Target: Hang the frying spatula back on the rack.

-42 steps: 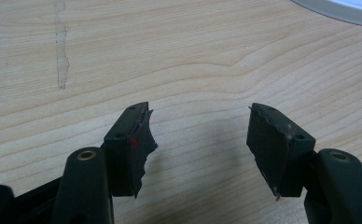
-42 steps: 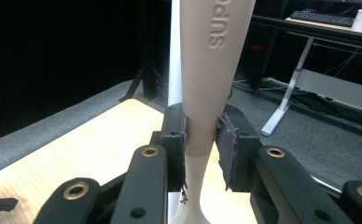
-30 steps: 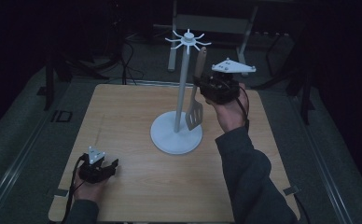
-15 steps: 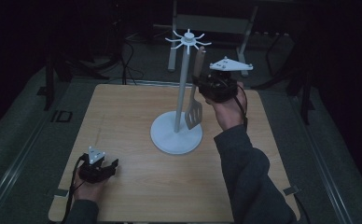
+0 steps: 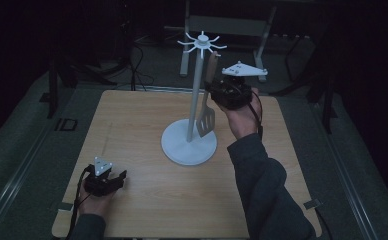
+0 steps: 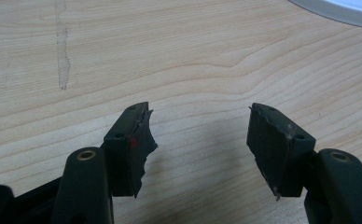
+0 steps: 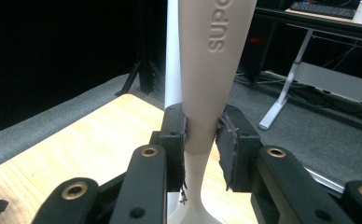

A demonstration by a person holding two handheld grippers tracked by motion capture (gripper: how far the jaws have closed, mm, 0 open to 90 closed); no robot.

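Left gripper point(image 6: 200, 140) agape, right gripper point(image 7: 201, 140) clamped

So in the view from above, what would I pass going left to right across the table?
Left gripper resting near the table's front left corner → white rack's round base and pole → spatula hanging beside the pole → right gripper, its fingers shut on the spatula's handle.

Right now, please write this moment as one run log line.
right tongs: shut on spatula handle | spatula: upright beside rack | left tongs: open, empty, over table
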